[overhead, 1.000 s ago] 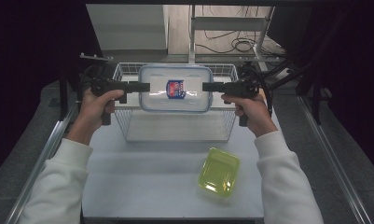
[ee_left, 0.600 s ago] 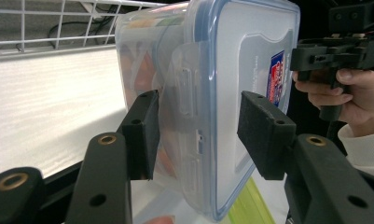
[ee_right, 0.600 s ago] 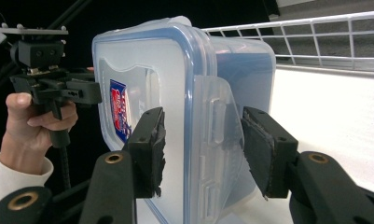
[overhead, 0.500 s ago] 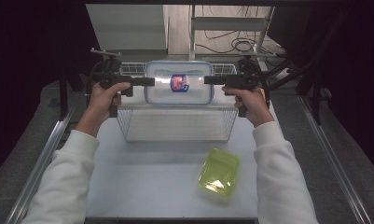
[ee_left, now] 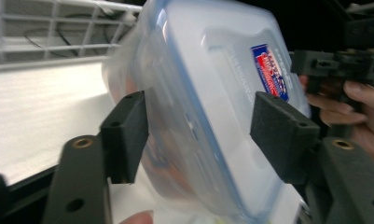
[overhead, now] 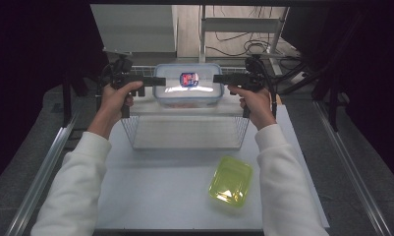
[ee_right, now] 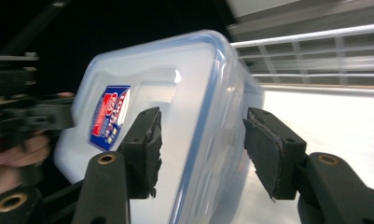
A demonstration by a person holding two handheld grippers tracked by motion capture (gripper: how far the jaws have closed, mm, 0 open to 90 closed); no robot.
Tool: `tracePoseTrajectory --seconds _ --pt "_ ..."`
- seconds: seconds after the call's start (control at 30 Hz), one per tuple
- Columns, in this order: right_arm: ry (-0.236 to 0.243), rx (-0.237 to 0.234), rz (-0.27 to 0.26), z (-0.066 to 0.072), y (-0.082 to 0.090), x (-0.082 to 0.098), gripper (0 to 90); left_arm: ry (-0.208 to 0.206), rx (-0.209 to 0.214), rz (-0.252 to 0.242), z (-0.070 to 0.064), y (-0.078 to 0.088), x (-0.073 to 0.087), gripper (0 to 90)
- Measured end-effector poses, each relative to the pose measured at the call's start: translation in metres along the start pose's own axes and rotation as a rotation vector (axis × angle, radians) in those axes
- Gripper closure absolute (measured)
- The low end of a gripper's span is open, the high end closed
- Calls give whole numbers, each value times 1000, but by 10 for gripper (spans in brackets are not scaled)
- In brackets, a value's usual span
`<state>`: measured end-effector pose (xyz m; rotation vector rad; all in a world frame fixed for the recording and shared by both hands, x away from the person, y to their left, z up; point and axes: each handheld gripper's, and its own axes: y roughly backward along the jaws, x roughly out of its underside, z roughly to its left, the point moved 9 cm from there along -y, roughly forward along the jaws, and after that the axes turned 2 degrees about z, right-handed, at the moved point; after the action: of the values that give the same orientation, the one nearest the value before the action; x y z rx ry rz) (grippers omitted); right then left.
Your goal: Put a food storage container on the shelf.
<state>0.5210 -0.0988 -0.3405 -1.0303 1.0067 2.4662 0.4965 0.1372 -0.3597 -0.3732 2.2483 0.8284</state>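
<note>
White tabletop underfoot, dark room all around, and a wire basket sitting at the far middle of the table. Starting on the left: the left gripper points inward at the clear lidded container, and from its own view the jaws have just been opening, with the container's edge between them and a visible gap at both pads, so no squeeze there. Centre stage, the container sits at the back end of the basket, red and blue label on its lid facing up. Over on the right, the right gripper mirrors the left: jaws just been spreading, straddling the container's other end with daylight beside the pads. Nearer the person, right of centre, a yellow-green lidded box lies on the tabletop, well apart.
</note>
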Motion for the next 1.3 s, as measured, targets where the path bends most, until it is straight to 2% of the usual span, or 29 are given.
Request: tracePoseTrajectory --seconds 0.03,0.13,0.2,0.27,0.3,0.43,0.53,0.6,0.63,0.67,0.7,0.73,0.77,0.8,0.87,0.93,1.03,1.1,1.3 --pt "4 10 4 0 -2 1 422 -3 -22 -7 3 -1 -1 309" --pt "17 28 10 3 -2 5 425 21 -38 -63 8 1 -7 184" --pt "10 19 -24 4 3 5 426 -7 -60 -73 9 6 -7 177" --pt "8 16 -33 4 6 5 427 -23 -69 -77 7 9 -6 179" --pt "4 1 -48 4 15 5 423 -41 -74 -82 4 15 -5 208" --pt "22 -7 -44 3 27 7 422 -67 -65 -77 -6 25 2 272" --pt "57 -35 -43 6 42 16 392 -109 -55 -57 -19 39 20 339" --pt "76 -47 -42 8 48 22 370 -131 -49 -41 -23 43 32 428" --pt "76 -47 -42 8 48 22 370 -131 -49 -41 -23 43 32 483" --pt "93 -61 -42 11 53 29 355 -153 -30 -13 -26 43 43 557" --pt "100 -65 -41 12 55 32 350 -160 -14 13 -29 40 51 604" --pt "108 -73 -38 13 57 37 343 -160 -14 13 -29 40 51 669" --pt "108 -73 -38 13 57 37 343 -163 -9 31 -29 37 57 669" --pt "122 -80 -41 13 59 44 328 -174 -8 63 -30 29 65 757" --pt "108 -91 -46 11 59 50 310 -183 -1 93 -29 18 71 804" --pt "92 -114 -44 9 59 59 302 -185 4 99 -29 10 72 849" --pt "92 -121 -46 6 59 65 298 -181 5 95 -28 2 70 882" --pt "87 -126 -44 -2 59 74 295 -160 22 86 -27 -4 67 888" --pt "83 -119 -27 -14 59 88 292 -145 19 77 -19 -6 64 892"
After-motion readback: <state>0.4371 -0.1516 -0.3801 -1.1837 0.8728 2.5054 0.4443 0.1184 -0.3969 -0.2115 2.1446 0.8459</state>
